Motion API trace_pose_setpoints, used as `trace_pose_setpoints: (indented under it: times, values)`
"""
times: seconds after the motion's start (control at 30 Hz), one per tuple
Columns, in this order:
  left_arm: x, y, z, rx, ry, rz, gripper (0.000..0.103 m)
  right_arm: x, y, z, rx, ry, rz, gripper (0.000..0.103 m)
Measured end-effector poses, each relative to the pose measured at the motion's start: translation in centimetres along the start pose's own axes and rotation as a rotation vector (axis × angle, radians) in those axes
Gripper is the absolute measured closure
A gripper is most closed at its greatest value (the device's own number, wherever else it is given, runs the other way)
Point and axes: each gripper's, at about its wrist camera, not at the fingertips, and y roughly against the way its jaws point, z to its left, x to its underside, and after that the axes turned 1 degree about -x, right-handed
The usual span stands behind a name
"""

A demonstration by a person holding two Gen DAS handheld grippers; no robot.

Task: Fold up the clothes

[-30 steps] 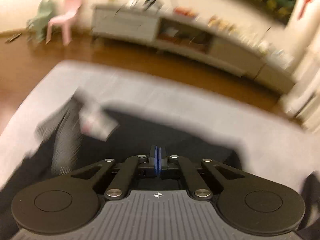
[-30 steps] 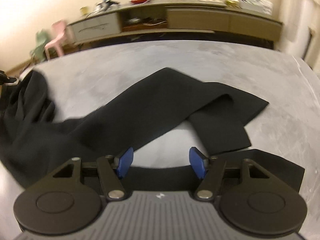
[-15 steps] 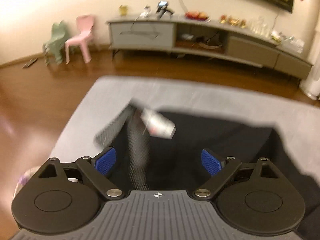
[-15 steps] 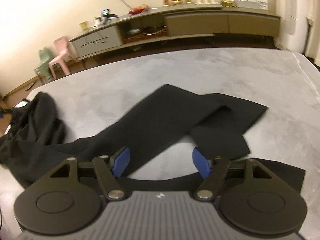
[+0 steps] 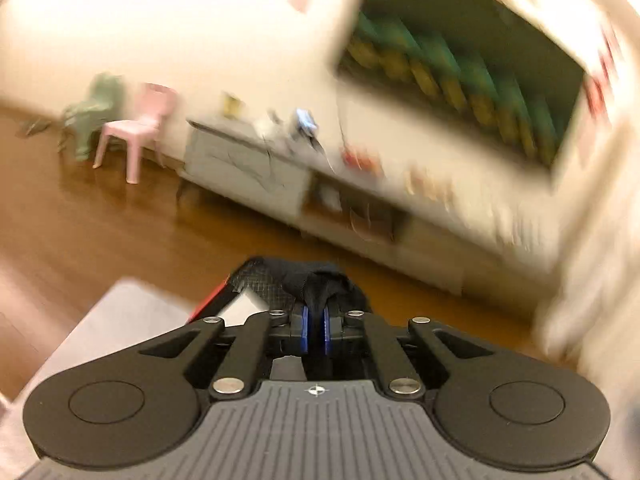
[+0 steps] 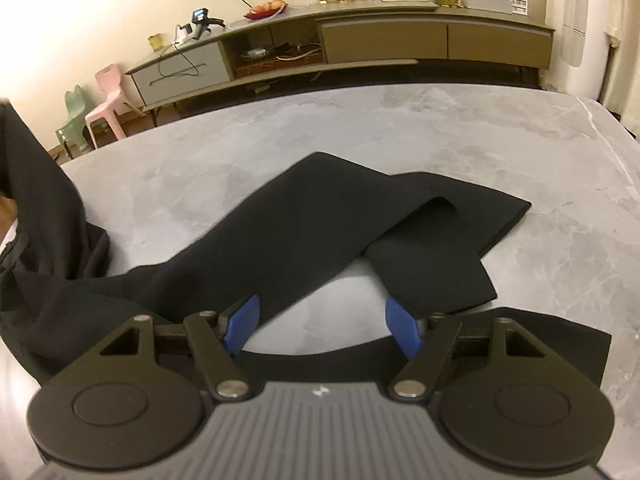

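Observation:
A black garment (image 6: 304,220), seemingly trousers, lies spread on the grey marble-look table (image 6: 400,128), its legs crossing in the middle. Its left part (image 6: 36,184) is pulled up off the table. In the blurred left wrist view my left gripper (image 5: 315,320) is closing its jaws, and its blue pads pinch a bunch of the black fabric (image 5: 316,280) beside a white tag (image 5: 244,306), raised above the table corner (image 5: 120,320). My right gripper (image 6: 322,326) hangs open above the near hem, with only bare table and cloth below its fingers.
A long low TV cabinet (image 6: 360,40) with glasses and ornaments stands along the far wall. A pink chair (image 6: 108,96) and a green chair (image 6: 74,120) stand left of it on the wooden floor (image 5: 80,220). Beyond the garment, the table's far and right parts show bare stone.
My left gripper went from shut to wide open over the tagged end, then closed on the fabric and rose with it. The garment's left part lifted. My right gripper barely moved.

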Motion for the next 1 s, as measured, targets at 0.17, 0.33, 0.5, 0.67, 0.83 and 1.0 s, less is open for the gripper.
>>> trace_pose_setpoints:
  times: [0.17,0.33,0.5,0.67,0.83,1.0]
  values:
    - [3.5,-0.2,0.4,-0.098,-0.137,0.176,0.025,-0.1,0.4,-0.2,-0.016,0.006,-0.002,0.032]
    - [13.8,4.7,0.8,0.022,-0.269,0.346,0.021,0.1,1.3,1.9,-0.081,0.069,-0.015,0.029]
    - [20.3,5.0,-0.1,0.075,-0.310,0.457,0.017,1.0,0.3,3.6,-0.089,0.155,0.022,0.022]
    - [22.3,3.9,-0.1,-0.014,-0.352,0.427,0.103,2.0,-0.8,4.3,-0.079,0.234,0.074,0.022]
    - [19.9,8.1,4.8,-0.022,-0.151,0.339,0.103,2.0,-0.3,3.9,-0.077,0.312,0.113,0.026]
    - [19.8,11.2,7.8,-0.025,-0.032,0.330,0.103,1.9,0.1,4.3,-0.101,0.324,0.054,0.023]
